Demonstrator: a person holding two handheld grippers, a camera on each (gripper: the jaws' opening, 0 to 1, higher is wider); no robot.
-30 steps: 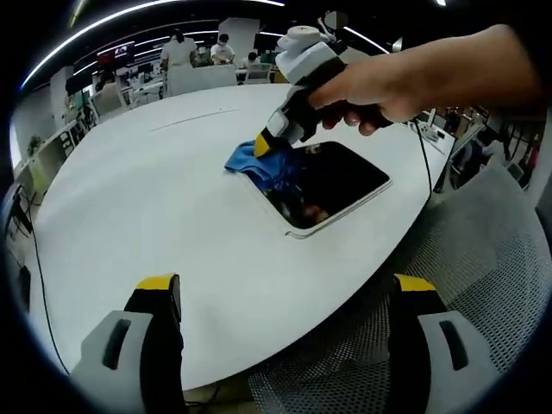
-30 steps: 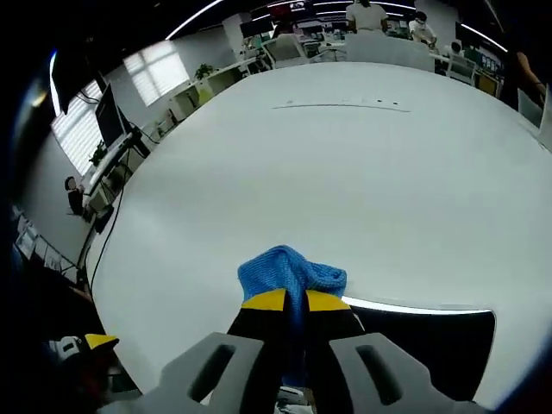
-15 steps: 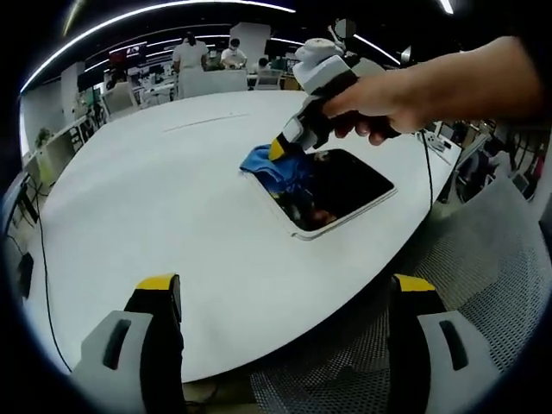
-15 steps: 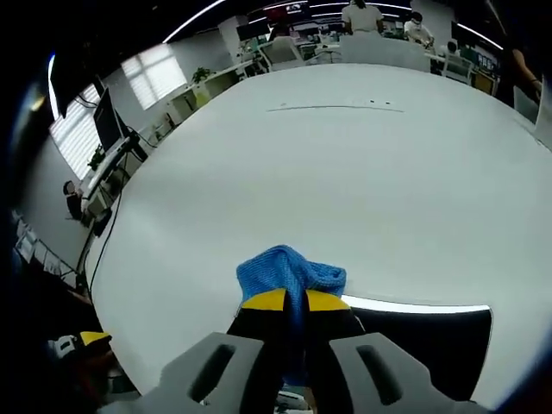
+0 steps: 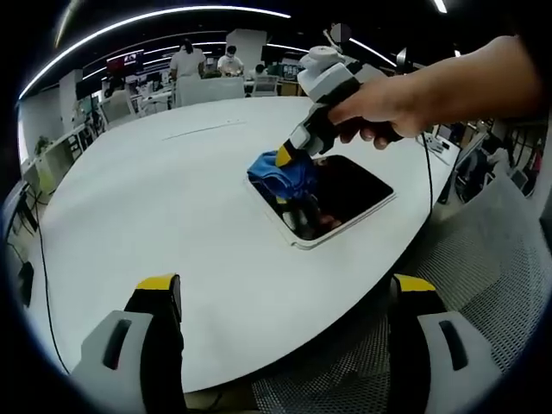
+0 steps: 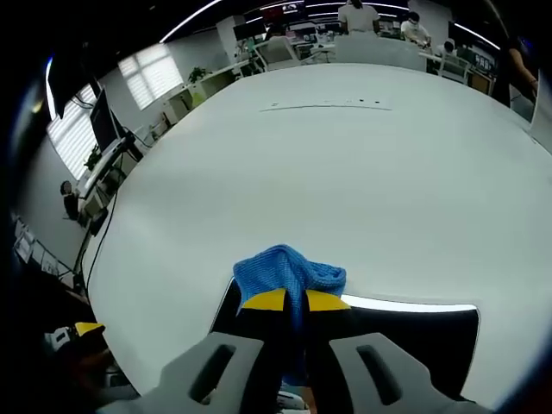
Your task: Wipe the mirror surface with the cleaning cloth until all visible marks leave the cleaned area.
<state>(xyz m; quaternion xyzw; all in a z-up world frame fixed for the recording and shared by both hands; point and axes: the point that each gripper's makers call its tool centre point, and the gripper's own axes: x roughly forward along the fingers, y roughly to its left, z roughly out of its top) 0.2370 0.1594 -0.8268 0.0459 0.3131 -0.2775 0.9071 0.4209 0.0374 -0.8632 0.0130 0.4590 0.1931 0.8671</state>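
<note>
In the left gripper view we look over our own left gripper (image 5: pixel 280 297), whose two yellow-tipped jaws stand wide apart at the bottom of the view with nothing between them, hanging above the near edge of the white table (image 5: pixel 138 198) and a grey mesh chair (image 5: pixel 483 259). Further out, the mirror (image 5: pixel 341 194) lies flat near the table's edge, a dark rectangle in a white frame. A hand (image 5: pixel 384 103) comes in from the right holding the right gripper (image 5: pixel 286 159), which tilts down and presses the blue cleaning cloth (image 5: pixel 274 172) onto the mirror's far corner, part of the cloth spilling onto the table. This view alone gives us the whole outline of the mirror and dim reflections in its glass; we cannot make out any marks on it with confidence.

In the right gripper view we see up close what the other view leaves small: the right gripper (image 6: pixel 296 301) has its jaws drawn together on the cleaning cloth (image 6: pixel 289 272), which bunches up beyond the yellow tips. The mirror (image 6: pixel 414 332) spreads beneath and to the right, its bright edge running just behind the cloth. The table (image 6: pixel 345 172) stretches away to desks and people at the back. We find no readable writing or brand marks in either view.
</note>
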